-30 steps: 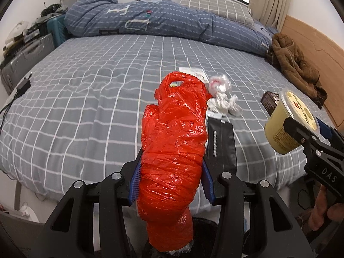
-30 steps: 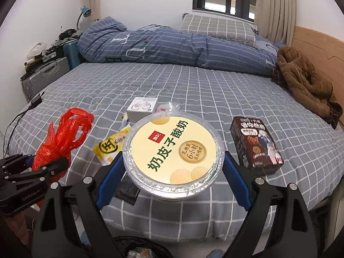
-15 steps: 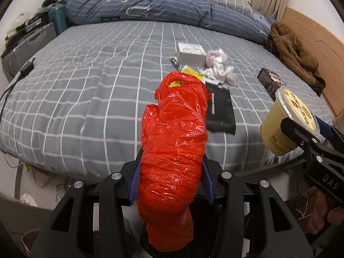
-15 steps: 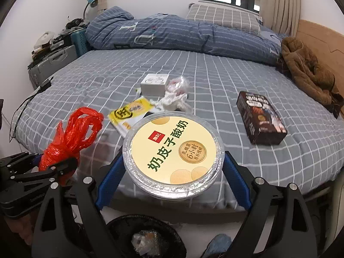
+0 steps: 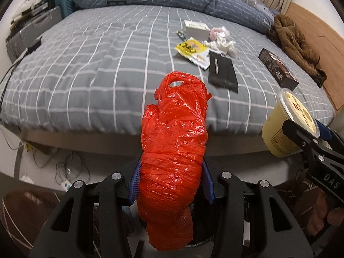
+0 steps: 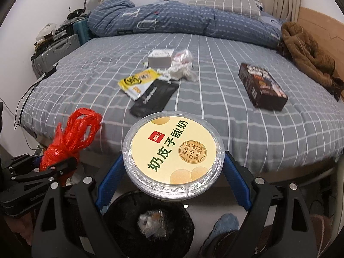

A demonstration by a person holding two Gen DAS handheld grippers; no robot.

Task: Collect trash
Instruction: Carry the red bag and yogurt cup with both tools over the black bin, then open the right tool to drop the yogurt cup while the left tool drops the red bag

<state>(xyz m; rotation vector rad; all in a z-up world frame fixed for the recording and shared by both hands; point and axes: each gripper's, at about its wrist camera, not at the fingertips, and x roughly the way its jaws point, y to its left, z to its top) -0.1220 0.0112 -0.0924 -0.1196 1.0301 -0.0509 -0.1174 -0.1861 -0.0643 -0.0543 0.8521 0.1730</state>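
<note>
My left gripper [image 5: 171,182] is shut on a crumpled red plastic bag [image 5: 175,148], held off the foot of the bed; the bag also shows in the right wrist view [image 6: 71,139]. My right gripper [image 6: 173,172] is shut on a yellow yogurt tub [image 6: 174,150] with a clear lid, also seen in the left wrist view [image 5: 288,122]. A black trash bin [image 6: 150,221] with some waste in it stands on the floor right below the tub. On the bed lie a yellow wrapper [image 6: 139,81], a black pouch [image 6: 154,99], crumpled tissue [image 6: 182,68], a white box [image 6: 161,58] and a dark box [image 6: 262,86].
The grey checked bed [image 6: 107,64] fills the view ahead, with a blue duvet [image 6: 172,19] and a brown jacket [image 6: 307,58] at the back right. Suitcases [image 6: 56,51] stand at the left. Cables [image 5: 64,167] lie on the floor.
Both grippers have pulled back and down from the bed with their loads. The bed edge and floor show now, and the trash bin has come into view under the tub.
</note>
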